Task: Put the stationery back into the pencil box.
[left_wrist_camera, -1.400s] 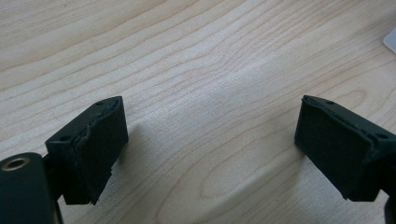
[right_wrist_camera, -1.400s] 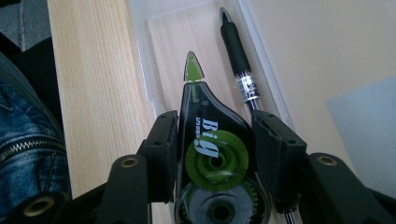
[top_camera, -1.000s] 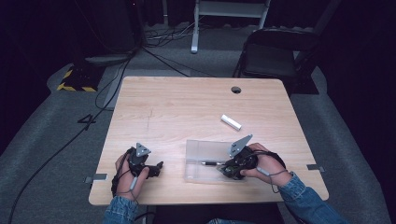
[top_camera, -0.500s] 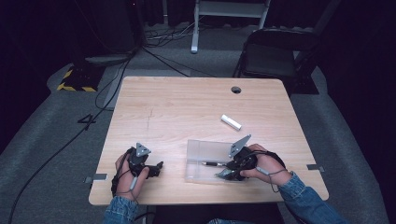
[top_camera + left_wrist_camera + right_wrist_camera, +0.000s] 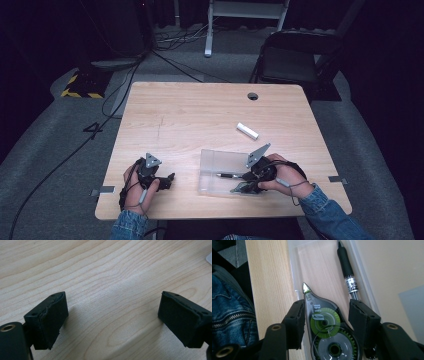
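Item: correction-tape dispenser (image 5: 325, 327), between my right gripper (image 5: 327, 315) jaws, over the clear tray (image 5: 212, 162).

My right jaws have just been opening. One pad touches the dispenser's side; the other stands off with a visible gap. A black pen (image 5: 347, 267) lies in the tray beside it. My left gripper (image 5: 112, 320) rests on the table (image 5: 200, 120), spread wide, holding nothing. A white cylinder (image 5: 247, 131) lies beyond the tray.

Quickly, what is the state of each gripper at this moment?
Left gripper: open, nothing between its jaws, over bare table.
Right gripper: jaws just opened wider, standing around the correction tape dispenser in the clear tray; the right pad stands clear of it.
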`<state>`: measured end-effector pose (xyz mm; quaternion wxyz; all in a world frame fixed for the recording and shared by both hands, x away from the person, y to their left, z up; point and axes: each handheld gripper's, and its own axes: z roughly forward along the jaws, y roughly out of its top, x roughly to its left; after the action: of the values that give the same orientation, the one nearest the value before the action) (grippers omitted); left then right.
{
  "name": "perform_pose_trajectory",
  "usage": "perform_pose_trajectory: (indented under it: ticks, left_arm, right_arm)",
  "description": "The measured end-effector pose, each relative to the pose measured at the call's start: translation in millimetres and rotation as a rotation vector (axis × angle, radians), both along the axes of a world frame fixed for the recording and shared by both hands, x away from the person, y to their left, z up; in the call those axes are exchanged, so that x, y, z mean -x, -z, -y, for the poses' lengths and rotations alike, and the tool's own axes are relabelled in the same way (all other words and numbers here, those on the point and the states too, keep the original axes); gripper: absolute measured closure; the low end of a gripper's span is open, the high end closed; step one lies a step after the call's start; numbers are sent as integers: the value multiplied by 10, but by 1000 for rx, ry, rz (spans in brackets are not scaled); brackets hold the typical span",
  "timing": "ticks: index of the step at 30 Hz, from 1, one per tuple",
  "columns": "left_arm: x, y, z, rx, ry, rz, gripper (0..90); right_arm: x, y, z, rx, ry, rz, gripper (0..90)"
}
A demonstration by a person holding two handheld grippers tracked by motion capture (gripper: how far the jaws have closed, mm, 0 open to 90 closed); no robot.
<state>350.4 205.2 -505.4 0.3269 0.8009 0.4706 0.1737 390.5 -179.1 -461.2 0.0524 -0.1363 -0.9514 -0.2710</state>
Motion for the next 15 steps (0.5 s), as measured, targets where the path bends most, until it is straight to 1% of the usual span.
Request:
perform_pose_trajectory:
  ticks: [1, 3, 5, 6, 9, 10, 12, 13, 14, 15]
  left_arm:
    - [0, 0, 0, 0, 0, 0, 97]
    - [0, 0, 0, 0, 0, 0, 97]
    - [0, 0, 0, 0, 0, 0, 97]
    - [1, 0, 0, -1, 0, 1, 97]
    - [19, 0, -14, -1, -3, 1, 97]
    - [19, 0, -14, -1, -3, 1, 97]
    - [34, -3, -28, -6, -6, 0, 97]
    - [42, 0, -36, -4, -9, 3, 97]
    - [52, -4, -43, -8, -9, -2, 97]
    - [63, 0, -52, -4, -12, 1, 97]
  right_arm:
    - [0, -12, 4, -10, 11, 6, 480]
    - [-6, -39, 16, -15, 14, 20, 480]
    - [-14, -78, 34, -37, 28, 33, 478]
    - [-17, -97, 41, -37, 31, 37, 478]
    - [-40, -188, 69, -68, 47, 71, 478]
    - [-40, -188, 69, -68, 47, 71, 478]
    - [-59, -254, 93, -88, 60, 90, 478]
    - [-65, -284, 103, -97, 79, 96, 476]
    - [-73, -320, 117, -107, 99, 108, 475]
    - [-81, -348, 128, -116, 108, 116, 475]
